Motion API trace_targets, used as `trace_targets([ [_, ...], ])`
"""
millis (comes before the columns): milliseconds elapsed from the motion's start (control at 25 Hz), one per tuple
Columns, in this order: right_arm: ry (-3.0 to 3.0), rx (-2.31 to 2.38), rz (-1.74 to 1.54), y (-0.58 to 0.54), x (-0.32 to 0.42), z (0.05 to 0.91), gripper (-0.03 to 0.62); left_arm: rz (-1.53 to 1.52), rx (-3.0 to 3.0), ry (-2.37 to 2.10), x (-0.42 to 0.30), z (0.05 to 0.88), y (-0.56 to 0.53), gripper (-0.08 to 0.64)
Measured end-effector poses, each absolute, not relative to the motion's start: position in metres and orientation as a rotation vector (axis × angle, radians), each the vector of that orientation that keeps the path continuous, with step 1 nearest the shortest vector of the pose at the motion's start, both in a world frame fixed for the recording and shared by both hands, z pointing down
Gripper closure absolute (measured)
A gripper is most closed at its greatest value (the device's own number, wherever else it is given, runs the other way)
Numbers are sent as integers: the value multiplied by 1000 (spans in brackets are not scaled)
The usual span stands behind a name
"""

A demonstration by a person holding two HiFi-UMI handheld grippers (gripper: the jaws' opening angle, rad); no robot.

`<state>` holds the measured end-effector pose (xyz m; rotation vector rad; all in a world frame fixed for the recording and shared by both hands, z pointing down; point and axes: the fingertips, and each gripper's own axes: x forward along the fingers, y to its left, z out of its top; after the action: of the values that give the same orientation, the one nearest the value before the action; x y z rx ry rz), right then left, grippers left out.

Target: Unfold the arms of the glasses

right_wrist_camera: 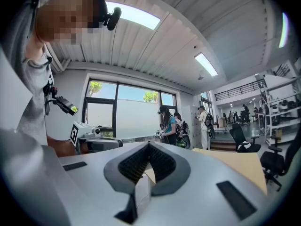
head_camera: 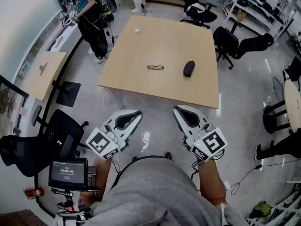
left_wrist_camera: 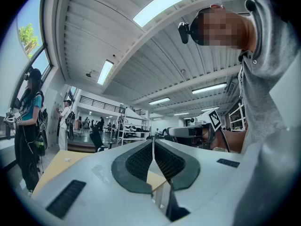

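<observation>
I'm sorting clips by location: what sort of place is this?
Probably an open-plan office or lab workspace: a wooden table with office chairs around it, storage shelves along the far side, and another person working nearby.

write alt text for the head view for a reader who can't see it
A person holds the white left gripper and white right gripper, both shut and empty, short of a light wooden table. On it lie thin dark-framed glasses with a black oval case to their right.
</observation>
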<state>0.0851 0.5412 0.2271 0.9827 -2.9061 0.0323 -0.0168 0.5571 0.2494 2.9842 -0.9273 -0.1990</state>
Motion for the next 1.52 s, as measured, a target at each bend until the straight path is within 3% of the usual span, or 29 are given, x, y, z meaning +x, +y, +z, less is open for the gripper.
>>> trace_targets([
  [640, -2864, 1027, 169, 544, 97, 245, 584, -190, 2903, -884, -18, 267, 558, 542],
  [1160, -2894, 1150, 307, 499, 62, 243, 584, -361, 2710, -907, -92, 287, 516, 542],
  [1520, -2934, 1280, 523, 483, 72, 256, 584, -362, 2757, -850, -91, 286, 502, 542],
])
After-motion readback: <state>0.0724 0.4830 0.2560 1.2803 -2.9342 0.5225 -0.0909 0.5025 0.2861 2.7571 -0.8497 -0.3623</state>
